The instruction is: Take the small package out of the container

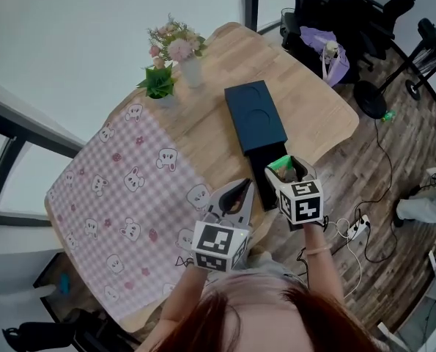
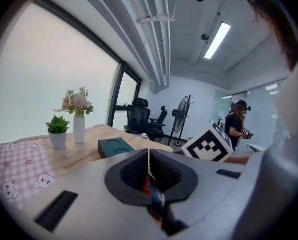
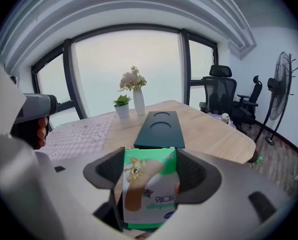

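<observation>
Clamped in the right gripper (image 3: 150,170): the small package (image 3: 147,194) (green, a plaster pictured on its face), long axis running along the jaws, pads pressing its two long sides. Held just over the open near end of the dark container (image 1: 256,116), close to the near right edge of the desk (image 1: 309,97). Judged lifted clear of the tray, or nearly. Just beside on the left, the left gripper (image 1: 236,194), jaws together on nothing. Next, probably, only carrying the package up and away with the right.
</observation>
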Available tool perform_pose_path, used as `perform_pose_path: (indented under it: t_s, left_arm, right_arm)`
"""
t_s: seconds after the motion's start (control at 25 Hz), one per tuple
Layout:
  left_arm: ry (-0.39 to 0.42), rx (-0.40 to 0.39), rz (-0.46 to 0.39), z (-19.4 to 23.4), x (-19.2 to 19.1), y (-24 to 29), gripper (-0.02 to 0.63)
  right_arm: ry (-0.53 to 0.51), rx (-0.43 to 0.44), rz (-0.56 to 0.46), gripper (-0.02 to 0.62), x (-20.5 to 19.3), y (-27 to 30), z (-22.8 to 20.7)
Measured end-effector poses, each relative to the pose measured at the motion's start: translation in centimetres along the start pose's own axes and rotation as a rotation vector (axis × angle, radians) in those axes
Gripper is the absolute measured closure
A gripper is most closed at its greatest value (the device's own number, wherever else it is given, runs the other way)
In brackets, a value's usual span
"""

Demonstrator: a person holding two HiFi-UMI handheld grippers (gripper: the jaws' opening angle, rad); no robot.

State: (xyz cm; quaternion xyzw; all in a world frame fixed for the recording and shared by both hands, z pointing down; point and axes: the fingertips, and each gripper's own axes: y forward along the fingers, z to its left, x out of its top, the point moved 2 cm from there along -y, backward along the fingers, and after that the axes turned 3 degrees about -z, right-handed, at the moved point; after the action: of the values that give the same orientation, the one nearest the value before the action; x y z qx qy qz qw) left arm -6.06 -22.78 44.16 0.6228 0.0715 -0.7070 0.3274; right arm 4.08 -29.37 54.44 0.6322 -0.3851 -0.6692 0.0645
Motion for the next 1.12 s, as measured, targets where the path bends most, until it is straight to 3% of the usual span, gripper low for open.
perform_pose_path:
  t_s: [0.36, 0.56, 1.12]
  left_arm:
    - [0.032, 0.04, -0.047, 0.7, 0.4, -0.9, 0.591]
    - [0.057, 0.086, -0.07, -3.5, 2.3, -3.2, 0.591]
    - [0.111, 0.159, -0.125, -8.6, 3.7, -7.3, 0.591]
  right_arm:
    - [-0.003, 0.002, -0.118, 0.276, 1.8, -2.1, 0.6]
    - [-0.01, 0.02, -0.188, 0.276, 2.9, -8.2, 0.0]
    - [-0.044, 0.045, -0.36, 0.276, 4.5, -16.9, 0.7]
